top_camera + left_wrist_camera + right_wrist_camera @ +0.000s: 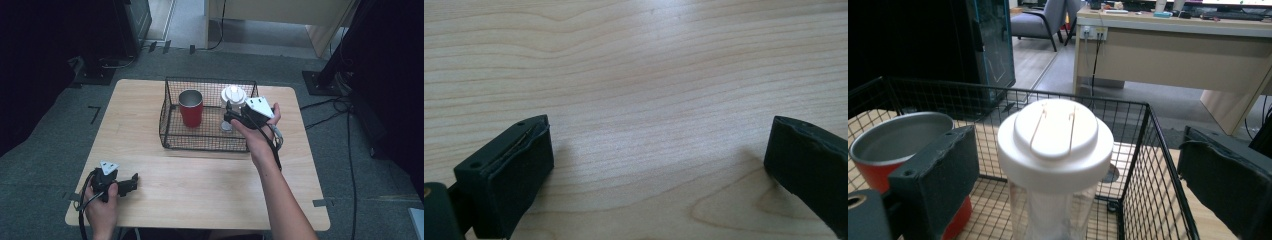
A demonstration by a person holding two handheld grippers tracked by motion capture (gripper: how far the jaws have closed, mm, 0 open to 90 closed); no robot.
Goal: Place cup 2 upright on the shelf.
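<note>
Bottle [1054,165] btwn open right hand-held gripper [1073,185] jaws.

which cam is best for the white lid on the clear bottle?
Right gripper view: the white lid sits close and centred between that gripper's open jaws, its top detail visible. The high view shows it small, in the wire basket beside the red cup. The left gripper view faces bare tabletop.

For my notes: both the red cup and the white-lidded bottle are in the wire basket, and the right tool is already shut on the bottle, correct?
Not quite. The right tool is open, jaws either side of the bottle, as the right gripper view shows. The red cup and bottle do stand in the wire basket.
</note>
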